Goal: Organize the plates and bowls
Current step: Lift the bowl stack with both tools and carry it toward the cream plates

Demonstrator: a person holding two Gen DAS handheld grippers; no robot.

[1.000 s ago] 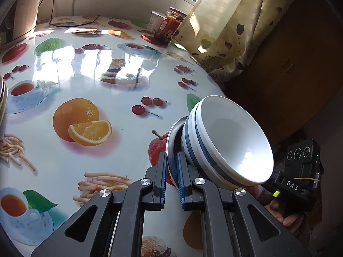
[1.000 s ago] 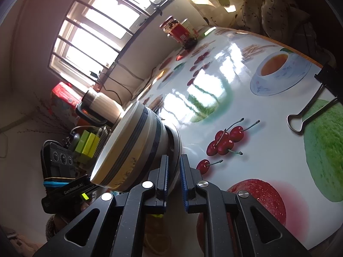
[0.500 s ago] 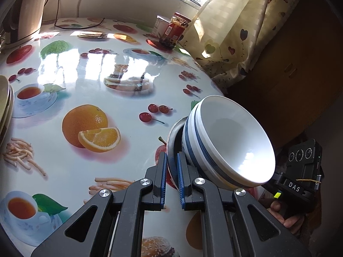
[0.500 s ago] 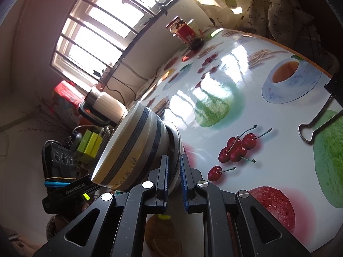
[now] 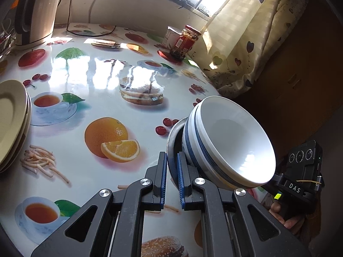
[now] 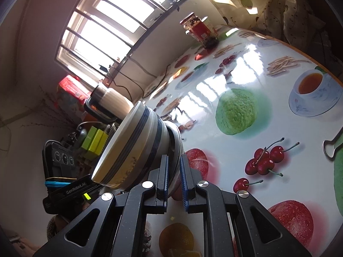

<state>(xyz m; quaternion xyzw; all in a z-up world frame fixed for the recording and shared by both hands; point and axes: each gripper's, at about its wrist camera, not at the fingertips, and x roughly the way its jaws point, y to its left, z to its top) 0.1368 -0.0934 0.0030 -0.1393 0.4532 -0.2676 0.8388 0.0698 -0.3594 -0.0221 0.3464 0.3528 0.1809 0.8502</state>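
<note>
A kettle (image 5: 36, 12), jar (image 5: 185, 42) and what looks like a binder clip (image 6: 331, 147) sit on the fruit-print tablecloth (image 5: 103, 90)

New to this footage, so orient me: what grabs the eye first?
A stack of blue-banded white bowls on a metal plate, carried tilted with both grippers' jaws clamped on the plate's rim. Below lies a glossy fruit-print tablecloth, with cream plates stacked at its left edge.

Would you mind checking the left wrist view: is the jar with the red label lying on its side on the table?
No, the jar with the red label stands upright near the table's far edge, beside the curtain.
</note>
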